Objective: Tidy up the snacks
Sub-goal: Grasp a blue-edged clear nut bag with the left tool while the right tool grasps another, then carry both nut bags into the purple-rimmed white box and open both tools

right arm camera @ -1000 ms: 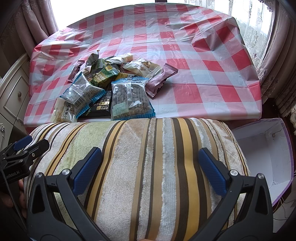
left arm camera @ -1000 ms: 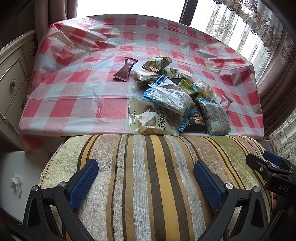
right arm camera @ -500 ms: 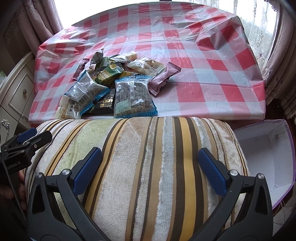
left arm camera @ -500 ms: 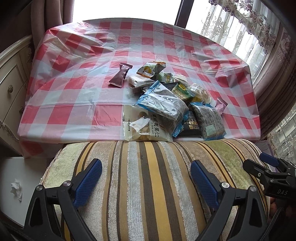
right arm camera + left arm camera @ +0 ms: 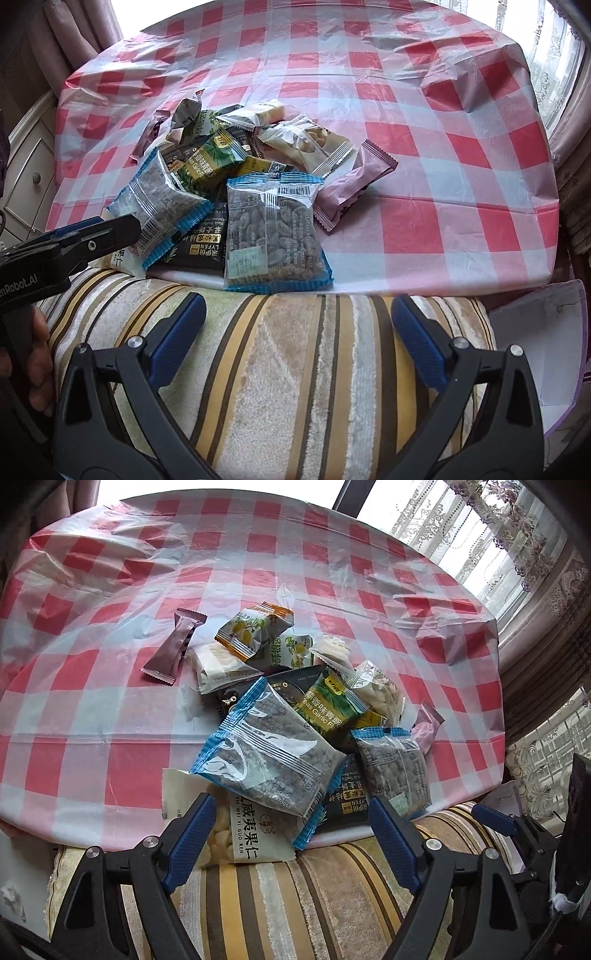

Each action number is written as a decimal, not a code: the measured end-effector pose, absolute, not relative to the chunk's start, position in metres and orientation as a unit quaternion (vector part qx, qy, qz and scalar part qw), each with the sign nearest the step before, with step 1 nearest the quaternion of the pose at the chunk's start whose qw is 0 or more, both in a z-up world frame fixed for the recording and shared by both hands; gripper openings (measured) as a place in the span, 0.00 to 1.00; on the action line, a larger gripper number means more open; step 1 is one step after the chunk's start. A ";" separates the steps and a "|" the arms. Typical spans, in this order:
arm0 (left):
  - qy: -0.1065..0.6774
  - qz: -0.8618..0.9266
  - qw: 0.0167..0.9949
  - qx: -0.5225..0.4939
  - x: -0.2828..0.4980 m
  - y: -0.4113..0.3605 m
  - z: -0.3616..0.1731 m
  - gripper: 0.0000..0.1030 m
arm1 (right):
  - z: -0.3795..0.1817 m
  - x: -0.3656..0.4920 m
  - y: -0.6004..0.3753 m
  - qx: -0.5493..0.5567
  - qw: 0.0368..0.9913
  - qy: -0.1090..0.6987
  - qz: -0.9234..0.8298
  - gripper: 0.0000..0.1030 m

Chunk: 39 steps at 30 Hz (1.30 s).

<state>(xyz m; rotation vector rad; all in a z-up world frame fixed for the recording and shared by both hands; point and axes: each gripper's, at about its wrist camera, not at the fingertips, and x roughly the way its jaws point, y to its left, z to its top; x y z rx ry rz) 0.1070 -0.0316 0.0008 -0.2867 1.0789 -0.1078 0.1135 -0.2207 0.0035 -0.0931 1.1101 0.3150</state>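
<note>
Snack packets [image 5: 295,716] lie heaped at the near edge of the checked tablecloth [image 5: 110,590], some overlapping, so single packets are hard to reach. Left gripper [image 5: 291,823] hovers at the heap's near edge, fingers spread, empty, framing the blue packet [image 5: 266,749] on top: likely first pick. Right gripper [image 5: 295,325] sits back over the striped cushion [image 5: 295,369], fingers spread, empty, near the open box [image 5: 546,343], probably the destination.
</note>
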 end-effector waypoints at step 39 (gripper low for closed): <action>0.442 0.009 0.889 -0.117 0.120 -0.042 0.024 0.41 | 0.025 0.121 -0.272 0.080 0.844 0.488 0.207 0.60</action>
